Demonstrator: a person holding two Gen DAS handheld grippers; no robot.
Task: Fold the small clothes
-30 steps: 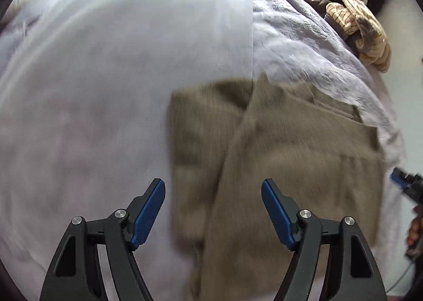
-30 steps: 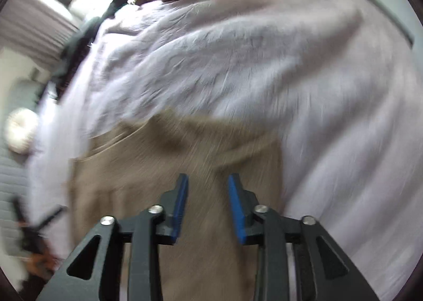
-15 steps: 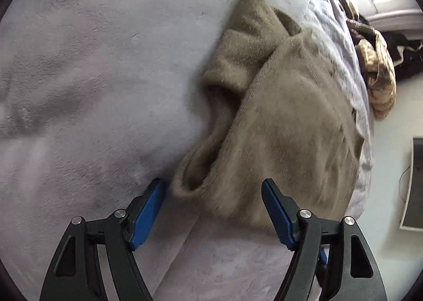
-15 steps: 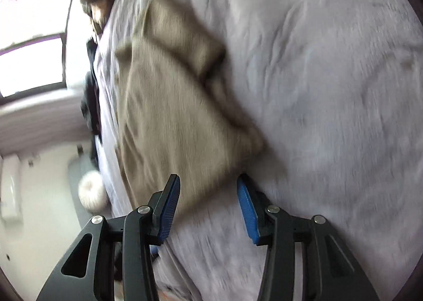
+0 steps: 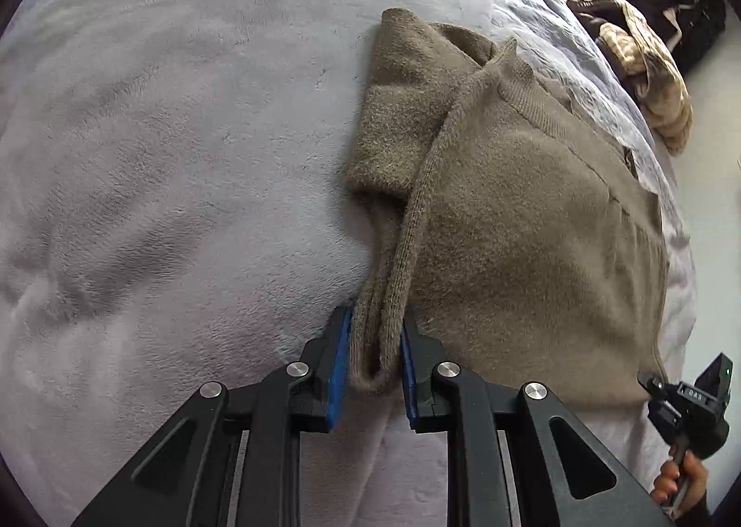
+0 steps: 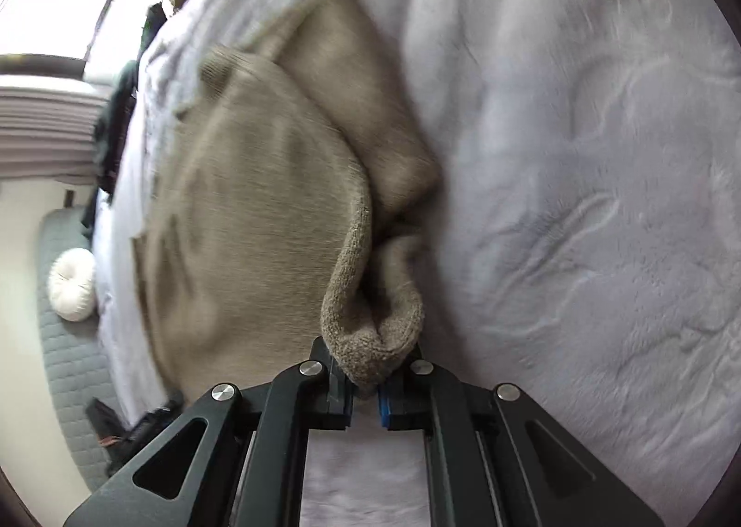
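Observation:
A brown knit sweater (image 5: pixel 509 226) lies partly folded on the pale lilac blanket (image 5: pixel 162 156), one sleeve doubled over its upper left. In the left wrist view my left gripper (image 5: pixel 374 323) is closing; its blue pads press a bunched corner of the sweater's near edge. The right wrist view shows the same sweater (image 6: pixel 259 203), blurred. My right gripper (image 6: pixel 369 358) is shut on the other near corner, which bulges out above the jaws. A hand (image 5: pixel 681 480) on a black gripper handle shows at the lower right of the left wrist view.
A heap of striped and dark clothes (image 5: pixel 648 78) lies at the far end of the bed. Beside the bed stands a grey quilted seat (image 6: pixel 69 365) with a round white cushion (image 6: pixel 72 291). A bright window (image 6: pixel 55 8) is beyond.
Both grippers came down to the sweater's near edge and closed on its two corners. One second ago both stood open above the garment.

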